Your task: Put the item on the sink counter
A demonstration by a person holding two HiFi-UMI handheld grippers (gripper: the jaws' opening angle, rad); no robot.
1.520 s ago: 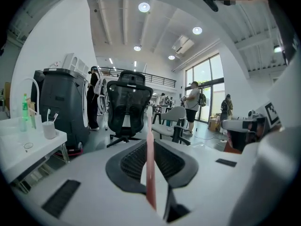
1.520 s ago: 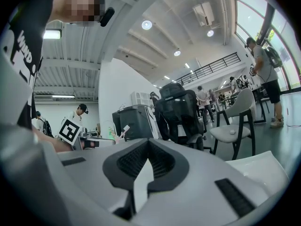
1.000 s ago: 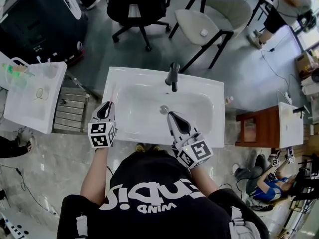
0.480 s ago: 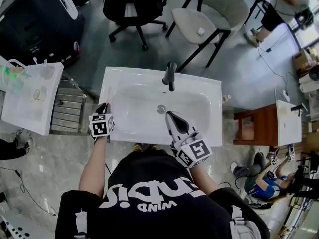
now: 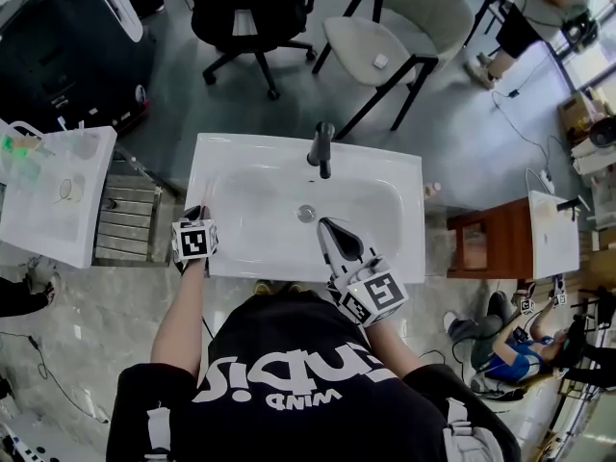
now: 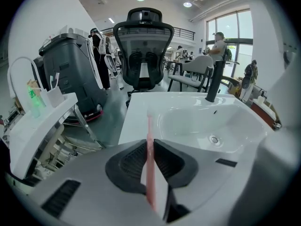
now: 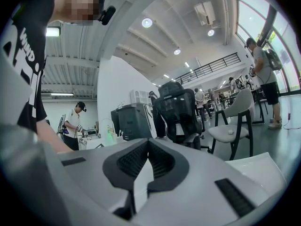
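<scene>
The left gripper (image 6: 149,142) is clenched on the pink item (image 6: 150,173), a slim, straight, rod-like piece of smooth pink plastic. It stands on edge in the narrow slot between the two black pads (image 6: 131,161), whose inner faces are finely ribbed and curve outward like a pair of shallow cups. The pads press it from both sides. Its near end runs back into the pale grey, matte shell of the gripper. Its far end sticks out past the fingertips and fades to a paler, whitish tip. That tip points over the flat left strip of the sink counter (image 6: 134,109), just beside the basin (image 6: 197,126). Whether the tip touches the counter cannot be told.

In the head view the same gripper sits at the counter's front left corner, tilted downward, its marker cube turned up toward the camera.

The counter is glossy white, rectangular with a thin squared rim. The basin sunk in it is a rounded rectangle with soft sloping walls and a small round metal drain (image 5: 306,214) near its middle. A matte black faucet (image 5: 321,150), a plain cylinder with a short spout, rises at the back edge.

The right gripper (image 5: 332,227) hangs over the front right part of the basin. Its jaws are closed against each other, ribbed pad to ribbed pad, with nothing between them
</scene>
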